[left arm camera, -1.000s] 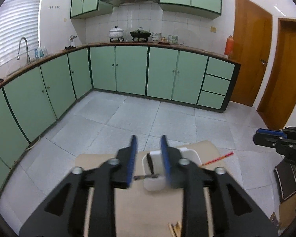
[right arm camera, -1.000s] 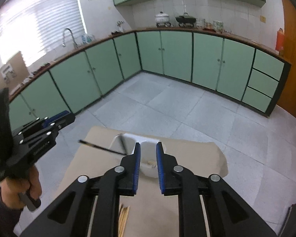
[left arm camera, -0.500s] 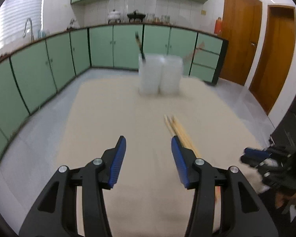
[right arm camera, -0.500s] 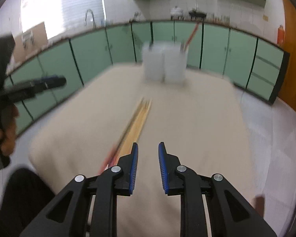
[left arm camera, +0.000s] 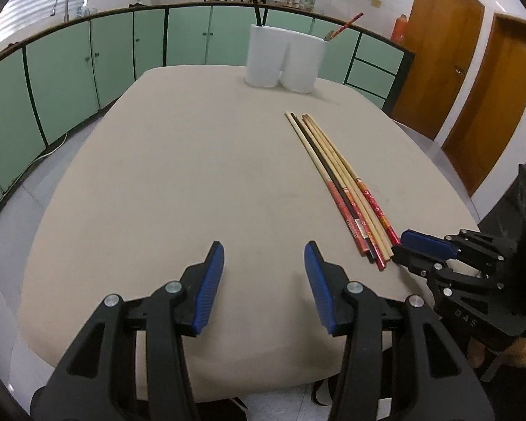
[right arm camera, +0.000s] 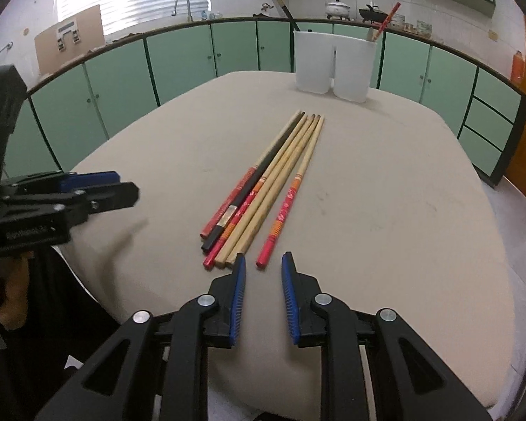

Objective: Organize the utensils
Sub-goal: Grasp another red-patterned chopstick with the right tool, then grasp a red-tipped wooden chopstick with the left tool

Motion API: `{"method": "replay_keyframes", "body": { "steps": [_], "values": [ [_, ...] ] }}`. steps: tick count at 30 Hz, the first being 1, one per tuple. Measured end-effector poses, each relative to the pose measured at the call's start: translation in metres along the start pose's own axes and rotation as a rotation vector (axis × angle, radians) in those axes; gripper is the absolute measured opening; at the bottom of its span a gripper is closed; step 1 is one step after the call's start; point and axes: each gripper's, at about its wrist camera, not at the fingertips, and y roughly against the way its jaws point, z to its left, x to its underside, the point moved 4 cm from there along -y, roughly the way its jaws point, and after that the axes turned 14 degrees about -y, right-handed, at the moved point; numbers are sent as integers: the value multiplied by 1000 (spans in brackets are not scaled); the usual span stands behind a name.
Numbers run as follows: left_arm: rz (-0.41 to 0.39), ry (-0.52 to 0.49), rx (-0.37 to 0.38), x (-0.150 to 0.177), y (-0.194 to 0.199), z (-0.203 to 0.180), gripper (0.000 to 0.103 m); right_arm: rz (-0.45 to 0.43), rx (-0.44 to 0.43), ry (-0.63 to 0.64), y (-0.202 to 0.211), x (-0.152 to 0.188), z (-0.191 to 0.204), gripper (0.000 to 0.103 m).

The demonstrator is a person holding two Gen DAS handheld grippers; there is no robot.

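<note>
Several chopsticks lie side by side on the beige table, also in the left wrist view. A white two-compartment holder stands at the far edge; its left cup holds a black chopstick, its right a red one. The holder also shows in the left wrist view. My right gripper is open and empty, just short of the chopsticks' near ends. My left gripper is open wide and empty, left of the chopsticks.
Green kitchen cabinets run round the room behind the table. Wooden doors are at the right. The left gripper shows in the right wrist view over the table's left edge; the right gripper shows in the left wrist view.
Both grippers have pulled back from above the holder to the table's near edge and come lower. The left gripper has opened wider. The right gripper has opened slightly.
</note>
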Motion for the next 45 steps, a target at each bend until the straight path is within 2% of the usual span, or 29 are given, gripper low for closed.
{"method": "replay_keyframes", "body": {
  "steps": [2, 4, 9, 12, 19, 24, 27, 28, 30, 32, 34, 37, 41, 45],
  "values": [
    [-1, -21, 7, 0, 1, -4, 47, -9, 6, -1, 0, -1, -1, 20],
    [-3, -39, 23, 0, -1, -11, 46, -14, 11, -24, 1, -1, -8, 7],
    [10, -112, 48, -2, -16, -43, 46, -39, 53, -110, 9, -3, -39, 6],
    [20, -133, 53, -2, -24, -56, 46, -36, 45, -162, 14, -2, -54, 6],
    [19, -175, 23, -10, -35, -75, 46, -45, 29, -193, 15, -2, -58, 6],
    [20, -149, 6, -15, -39, -76, 47, -46, 19, -200, 14, -3, -61, 6],
    [17, -132, -29, -16, -42, -75, 46, -47, 17, -198, 14, -3, -61, 6],
    [17, -123, -37, -16, -42, -74, 45, -47, 18, -196, 14, -2, -61, 6],
    [10, -90, -45, -16, -40, -68, 33, -51, 21, -195, 14, -2, -61, 6],
    [3, -66, -42, -14, -38, -63, 17, -53, 23, -191, 15, -1, -60, 6],
    [1, -56, -40, -13, -37, -59, 13, -53, 22, -185, 14, -1, -56, 6],
    [-4, -79, -34, -14, -37, -61, 18, -56, 26, -154, 13, 1, -46, 9],
    [-20, -105, -33, -15, -38, -67, 38, -60, 29, -135, 12, 2, -36, 10],
    [-25, -106, -35, -14, -36, -69, 41, -64, 36, -132, 11, 4, -32, 11]
  ]
}}
